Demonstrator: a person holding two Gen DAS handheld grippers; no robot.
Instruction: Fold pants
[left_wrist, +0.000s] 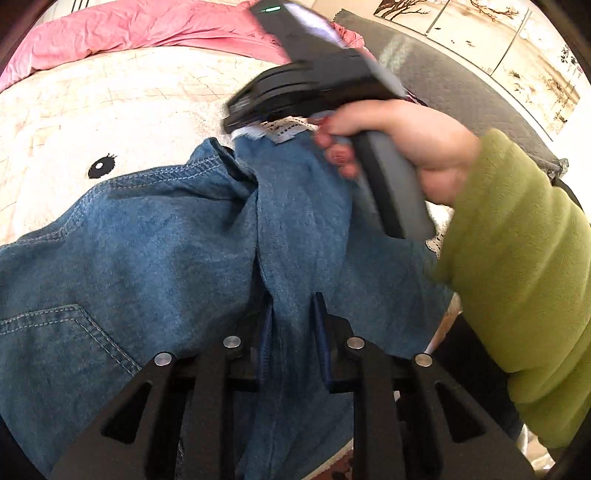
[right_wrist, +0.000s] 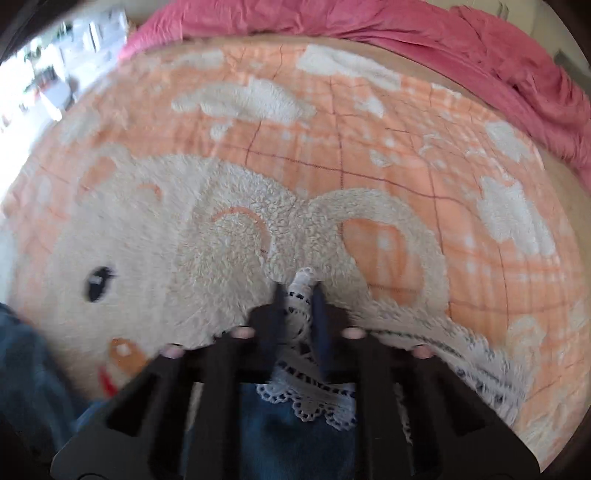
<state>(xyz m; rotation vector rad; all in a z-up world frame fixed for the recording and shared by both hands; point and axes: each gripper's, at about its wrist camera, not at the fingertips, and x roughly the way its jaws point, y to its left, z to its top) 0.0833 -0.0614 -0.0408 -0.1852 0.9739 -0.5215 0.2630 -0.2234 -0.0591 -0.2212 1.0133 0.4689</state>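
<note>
The left gripper (left_wrist: 293, 332) pinches the pants (left_wrist: 155, 236); the right gripper (right_wrist: 298, 295) is closed on their lace hem (right_wrist: 299, 321). Folding looks only half done.

Both wrist views close, angled down across the rabbit blanket (right_wrist: 229, 236), shared with pants (left_wrist: 147, 236)

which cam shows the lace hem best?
Right wrist: the lace hem sits sharp and close, pinched in the right gripper. Left wrist shows only a small, partly hidden strip under the right gripper.
</note>
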